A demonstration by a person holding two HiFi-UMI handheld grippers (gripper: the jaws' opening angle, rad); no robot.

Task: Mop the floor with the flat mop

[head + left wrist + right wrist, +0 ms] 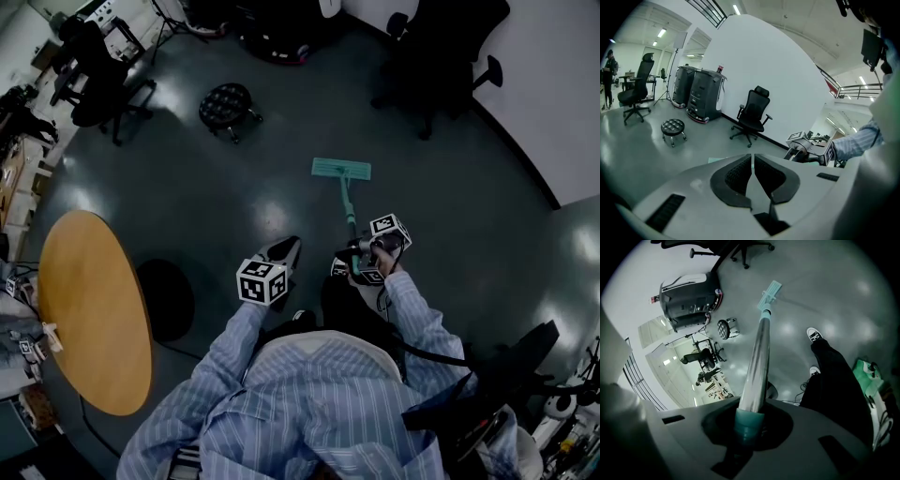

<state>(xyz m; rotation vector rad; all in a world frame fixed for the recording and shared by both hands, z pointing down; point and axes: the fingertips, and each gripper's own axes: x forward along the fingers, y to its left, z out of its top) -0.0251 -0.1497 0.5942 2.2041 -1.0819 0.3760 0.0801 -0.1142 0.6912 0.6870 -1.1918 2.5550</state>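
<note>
Mopping with the flat mop (pixel 341 170)
Right tool (pixel 750 427) clamps its handle — left tool (pixel 753 176) closed, empty; strokes should keep the head flat.

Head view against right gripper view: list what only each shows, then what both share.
Head view only: the round wooden table, the left gripper and the striped sleeves. Right gripper view only: up close, the right gripper with jaws shut on the teal collar of the mop handle. Both: the flat mop head on the floor and the black stool.
</note>
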